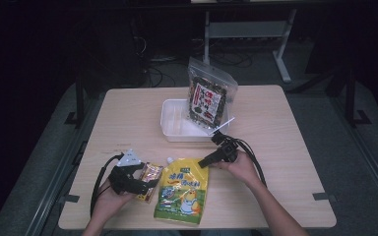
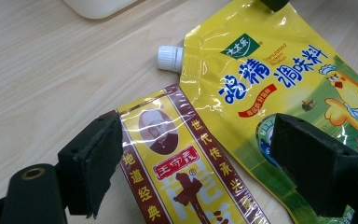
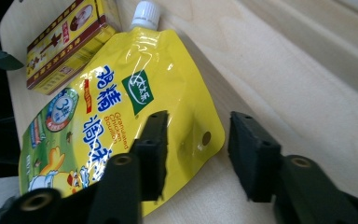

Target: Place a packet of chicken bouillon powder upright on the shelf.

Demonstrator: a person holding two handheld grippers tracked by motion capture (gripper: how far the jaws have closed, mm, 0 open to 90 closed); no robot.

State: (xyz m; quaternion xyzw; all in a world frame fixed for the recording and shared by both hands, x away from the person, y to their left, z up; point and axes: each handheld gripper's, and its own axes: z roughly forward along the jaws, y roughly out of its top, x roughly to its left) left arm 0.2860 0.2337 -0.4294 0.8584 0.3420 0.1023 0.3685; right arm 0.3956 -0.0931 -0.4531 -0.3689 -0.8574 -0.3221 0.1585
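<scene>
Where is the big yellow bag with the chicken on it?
In the high view the yellow bag lies flat at the table's near edge, between the two grippers, with the small red and yellow packet touching its left side.

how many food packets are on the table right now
3: a dark seaweed bag standing in the white tray, a yellow spouted pouch near the front edge, and a small red-and-yellow packet left of the pouch.

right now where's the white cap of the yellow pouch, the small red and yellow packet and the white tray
white cap (image 2: 170, 58), left gripper view, on the cap's ribbed side
small red and yellow packet (image 2: 182, 163), left gripper view, on its printed face
white tray (image 1: 170, 129), high view, on its bare left floor
</scene>
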